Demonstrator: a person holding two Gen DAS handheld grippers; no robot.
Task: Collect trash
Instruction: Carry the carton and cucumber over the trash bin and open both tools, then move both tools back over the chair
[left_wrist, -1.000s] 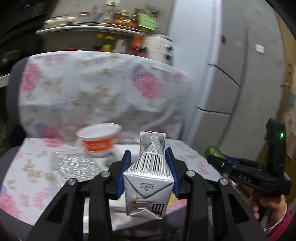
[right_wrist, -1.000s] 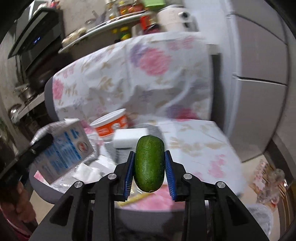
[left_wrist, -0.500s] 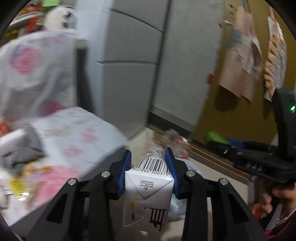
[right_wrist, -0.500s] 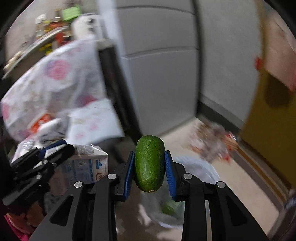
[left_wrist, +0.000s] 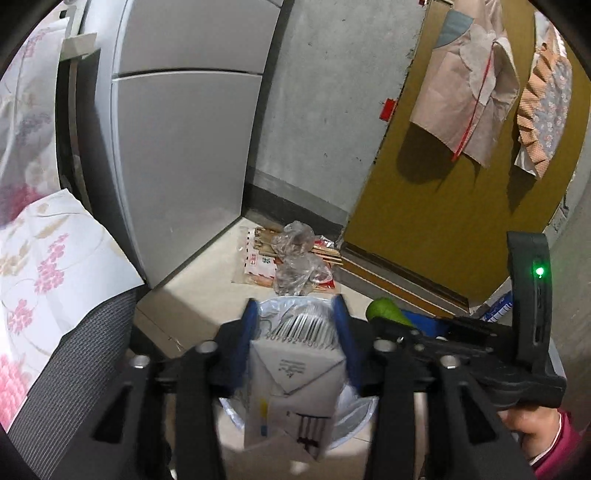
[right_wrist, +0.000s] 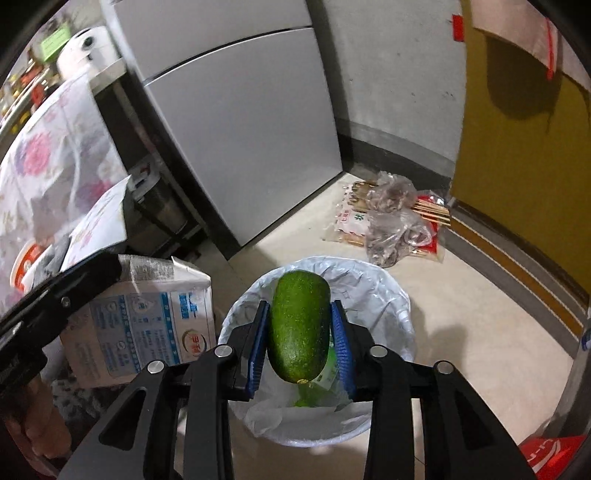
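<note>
left gripper (left_wrist: 295, 332) clamps milk carton (left_wrist: 295, 391), right gripper (right_wrist: 299, 343) clamps green gourd (right_wrist: 298, 328); both above lined trash bin (right_wrist: 388, 291). drops pending, orange cup (right_wrist: 26, 264) left on chair.

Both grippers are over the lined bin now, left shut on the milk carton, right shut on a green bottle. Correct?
One thing is off: the right gripper is shut on a green avocado, not a bottle, as the right wrist view shows. The rest holds: the left gripper is shut on the milk carton, both over the lined bin.
</note>
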